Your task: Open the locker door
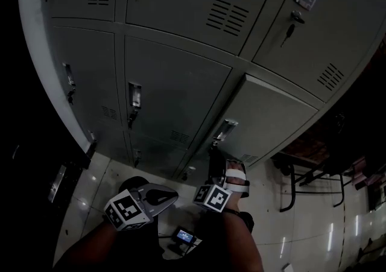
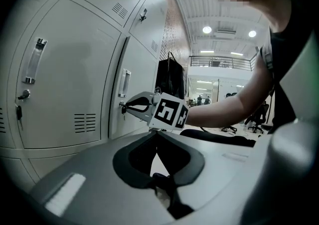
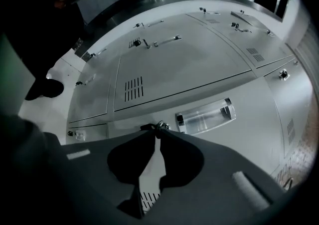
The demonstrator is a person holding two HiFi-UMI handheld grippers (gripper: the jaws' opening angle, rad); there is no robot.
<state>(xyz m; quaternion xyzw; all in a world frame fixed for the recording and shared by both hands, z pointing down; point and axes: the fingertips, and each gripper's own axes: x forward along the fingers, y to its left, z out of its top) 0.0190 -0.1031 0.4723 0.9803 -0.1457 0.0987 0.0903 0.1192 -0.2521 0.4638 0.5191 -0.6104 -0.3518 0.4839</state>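
Right gripper view shows the right gripper (image 3: 157, 130) with its jaws pinched on the key (image 3: 159, 126) in the lock of a grey locker door (image 3: 249, 144), just beside the door's clear handle (image 3: 205, 115). In the head view that door sits in the lower row, to the right of its neighbours. The left gripper (image 2: 156, 133) hangs well apart from the lockers, over the pale floor (image 1: 313, 228), its jaws closed with nothing between them.

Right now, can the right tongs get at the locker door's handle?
Probably yes: the right tongs grip the key right beside the handle, with nothing between them, but must release it first.
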